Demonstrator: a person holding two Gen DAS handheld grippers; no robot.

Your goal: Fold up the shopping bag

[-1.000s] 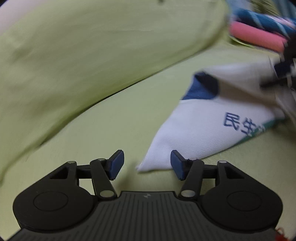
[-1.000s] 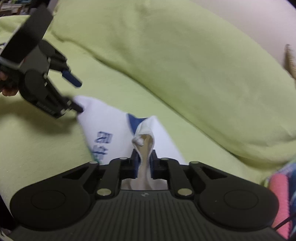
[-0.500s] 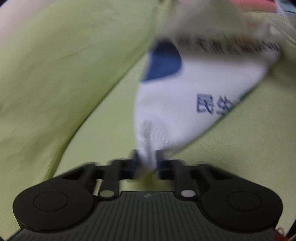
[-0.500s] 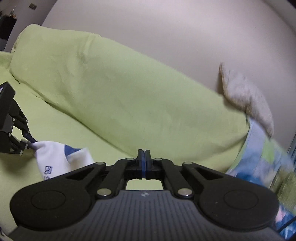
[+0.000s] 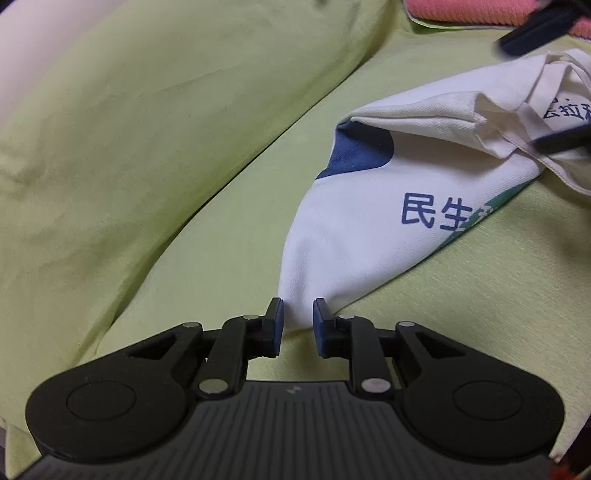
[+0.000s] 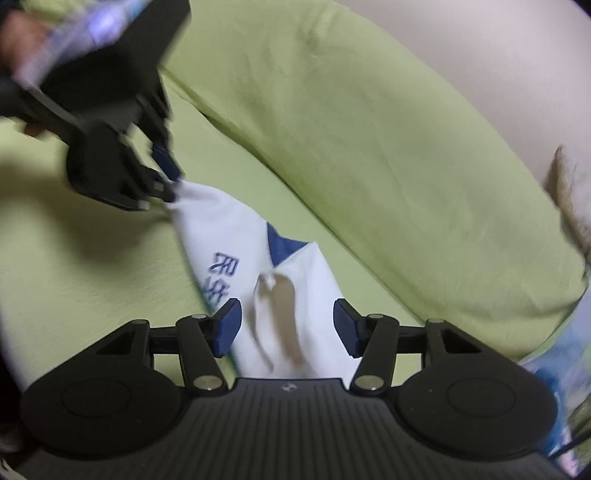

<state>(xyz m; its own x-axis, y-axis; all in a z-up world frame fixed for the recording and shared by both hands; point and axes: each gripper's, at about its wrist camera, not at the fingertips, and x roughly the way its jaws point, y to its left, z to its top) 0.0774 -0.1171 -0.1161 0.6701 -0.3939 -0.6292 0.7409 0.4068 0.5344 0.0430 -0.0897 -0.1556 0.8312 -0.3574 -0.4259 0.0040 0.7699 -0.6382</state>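
Note:
A white cloth shopping bag [image 5: 369, 206] with a blue patch, blue characters and a green stripe lies crumpled on the green sofa seat. My left gripper [image 5: 298, 325] is shut on its near pointed corner. In the right wrist view the left gripper [image 6: 168, 181] pinches that same corner, and the bag [image 6: 229, 236] stretches from it towards me. My right gripper [image 6: 287, 326] stands open over the bag's other end, with the folded cream edge between its pads. One blurred black finger [image 5: 532, 27] of the right gripper shows above the bag's bunched handles in the left wrist view.
The green-covered sofa back [image 5: 147, 129] rises behind the seat [image 5: 461, 314]. A pink roll [image 5: 461, 7] lies at the far end. A blue patterned cloth [image 6: 554, 369] and a beige cushion [image 6: 569, 192] sit at the right. A hand [image 6: 18, 33] holds the left gripper.
The left gripper went from open to shut on the bag's corner. The right gripper let go of the cream fold, swung up shut, and is now open over the bag.

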